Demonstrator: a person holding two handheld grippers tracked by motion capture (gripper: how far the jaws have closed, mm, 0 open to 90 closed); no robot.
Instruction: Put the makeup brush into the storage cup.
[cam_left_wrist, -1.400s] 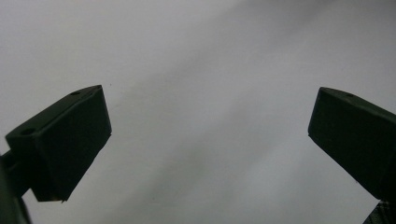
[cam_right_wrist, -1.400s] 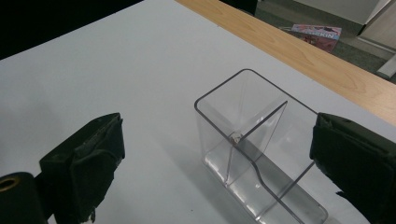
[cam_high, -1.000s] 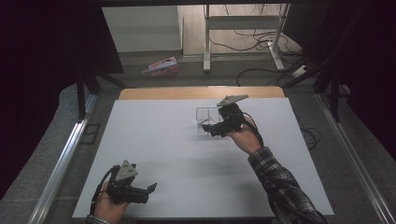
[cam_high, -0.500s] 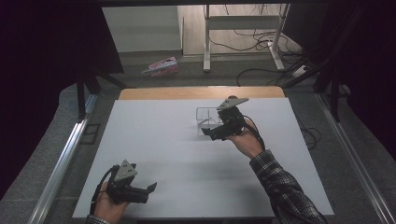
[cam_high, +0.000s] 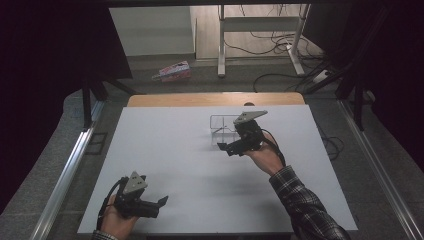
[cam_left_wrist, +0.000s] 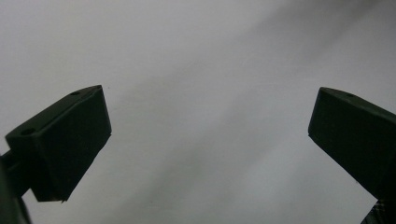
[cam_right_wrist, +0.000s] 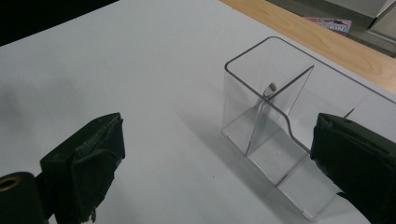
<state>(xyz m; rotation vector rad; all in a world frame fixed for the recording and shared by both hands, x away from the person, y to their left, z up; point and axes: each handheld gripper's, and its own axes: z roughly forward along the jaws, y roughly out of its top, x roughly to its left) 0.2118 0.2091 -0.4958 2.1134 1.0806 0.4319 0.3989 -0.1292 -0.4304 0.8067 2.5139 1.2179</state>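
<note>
High view showed a white worktop (cam_high: 180, 160) with a strip of bare wood along its far edge. A clear plastic organizer (cam_high: 223, 129) stood on the far half of the white surface, a little right of centre. The right gripper (cam_high: 224, 148) hovered just beside it on the near side, held in a hand whose plaid sleeve (cam_high: 305, 205) came in from the lower right, with the grey three-cornered plate on top of the gripper tilted up over the organizer's right end. The left gripper (cam_high: 163, 201) sat low at the near left corner of the worktop, well apart from the organizer, its tips pointing right.

Right gripper view looked down between two black jaws spread wide, with nothing held between them. The clear plastic organizer (cam_right_wrist: 275, 126) stood upright on the worktop between the jaws and nearer the right-hand one, whose tip overlapped its low open end; I could not tell whether they touched. Inner dividers split the organizer into compartments, with one tall walled section at the far end and a cut-down front wall nearer the camera.

Left gripper view showed that gripper's jaws also set wide apart over bare white worktop (cam_left_wrist: 205, 93), gripping nothing.

On the floor beyond the worktop lay a small pink printed box (cam_high: 173, 71).
</note>
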